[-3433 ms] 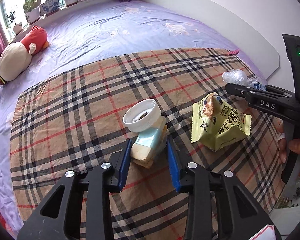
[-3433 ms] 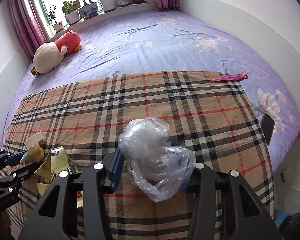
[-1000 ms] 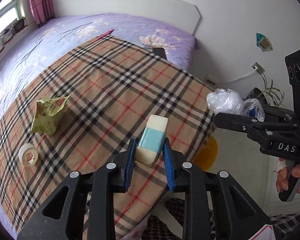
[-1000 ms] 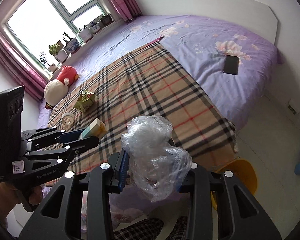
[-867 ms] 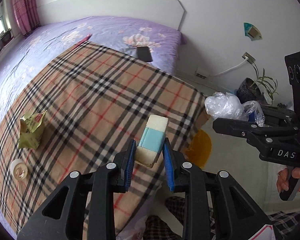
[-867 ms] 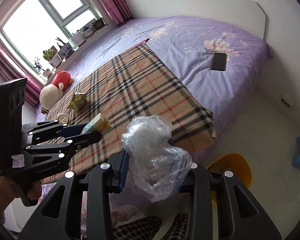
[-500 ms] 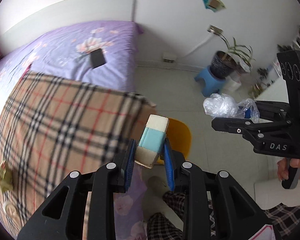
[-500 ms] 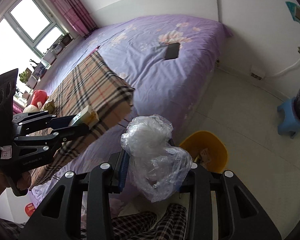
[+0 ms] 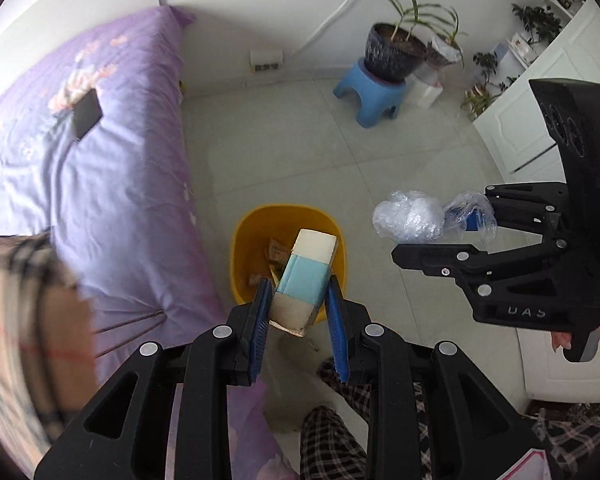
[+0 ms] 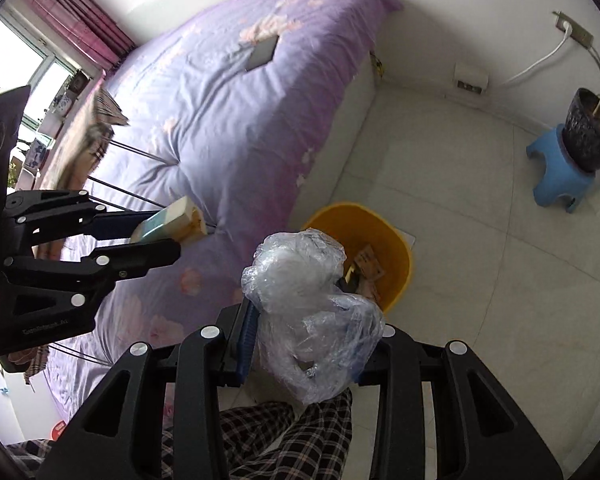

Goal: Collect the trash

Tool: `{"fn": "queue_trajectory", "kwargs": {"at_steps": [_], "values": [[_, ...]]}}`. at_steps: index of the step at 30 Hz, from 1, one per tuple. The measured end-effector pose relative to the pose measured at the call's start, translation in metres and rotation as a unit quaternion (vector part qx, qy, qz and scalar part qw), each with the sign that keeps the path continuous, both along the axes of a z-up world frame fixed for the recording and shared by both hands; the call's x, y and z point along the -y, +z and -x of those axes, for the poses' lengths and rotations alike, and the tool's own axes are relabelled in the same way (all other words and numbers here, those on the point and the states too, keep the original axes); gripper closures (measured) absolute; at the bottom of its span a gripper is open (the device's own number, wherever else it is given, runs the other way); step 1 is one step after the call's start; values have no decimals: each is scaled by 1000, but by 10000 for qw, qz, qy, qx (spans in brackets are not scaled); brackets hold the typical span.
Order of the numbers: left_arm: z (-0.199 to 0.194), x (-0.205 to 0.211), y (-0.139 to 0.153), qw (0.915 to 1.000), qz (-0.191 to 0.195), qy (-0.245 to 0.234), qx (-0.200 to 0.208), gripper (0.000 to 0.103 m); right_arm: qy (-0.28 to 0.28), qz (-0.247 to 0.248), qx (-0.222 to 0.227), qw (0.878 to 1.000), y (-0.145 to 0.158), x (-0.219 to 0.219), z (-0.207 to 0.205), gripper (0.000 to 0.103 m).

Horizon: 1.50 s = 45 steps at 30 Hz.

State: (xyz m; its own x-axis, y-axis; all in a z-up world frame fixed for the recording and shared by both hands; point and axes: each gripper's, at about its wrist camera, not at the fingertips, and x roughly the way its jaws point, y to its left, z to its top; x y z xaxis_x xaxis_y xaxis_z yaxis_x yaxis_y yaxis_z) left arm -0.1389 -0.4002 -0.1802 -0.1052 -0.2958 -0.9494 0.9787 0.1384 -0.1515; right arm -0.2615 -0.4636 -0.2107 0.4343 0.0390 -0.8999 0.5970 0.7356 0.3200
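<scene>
Purple bed [image 9: 80, 184] fills the frame's left, open pale tiled floor [image 9: 300, 152] the centre and right; yellow bin [image 9: 240, 256] sits mid-frame at the bed's edge; left gripper [image 9: 298, 300], pointing steeply down, clamps a small carton [image 9: 306, 276] above it, right gripper [image 10: 312, 332] grasps crumpled plastic wrap [image 10: 312, 312].

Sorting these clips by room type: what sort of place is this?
Most likely a home bedroom: a bed with a purple floral quilt, a potted plant on a blue stool, and a yellow bin on the tiled floor.
</scene>
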Motion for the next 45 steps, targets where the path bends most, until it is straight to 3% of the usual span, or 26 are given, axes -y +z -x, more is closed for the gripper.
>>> {"fn": "queue_trajectory", "kwargs": {"at_steps": [8,17,19,21,33,45], "values": [[0,30,-61,9979,-622,-83,-128,75,9,-383,-294,9988,-59,30,-10,64],[1,46,-93,9963,-840,-82,-184,72,93,-605,-401,9973,-93,45,-15,64],[1,48,-95,9962,-861,-57,-107,66,112,-668,-424,9968,-99,46,-17,50],[2,49,-96,9963,-848,-37,-122,59,112,-628,-432,9970,-101,47,-18,41],[-1,48,-86,9969,-766,-3,-200,57,65,-549,-538,9970,-97,53,-12,41],[-5,31,-30,9993,-316,175,-34,53,108,-101,-413,9990,-40,38,-2,41]]}}
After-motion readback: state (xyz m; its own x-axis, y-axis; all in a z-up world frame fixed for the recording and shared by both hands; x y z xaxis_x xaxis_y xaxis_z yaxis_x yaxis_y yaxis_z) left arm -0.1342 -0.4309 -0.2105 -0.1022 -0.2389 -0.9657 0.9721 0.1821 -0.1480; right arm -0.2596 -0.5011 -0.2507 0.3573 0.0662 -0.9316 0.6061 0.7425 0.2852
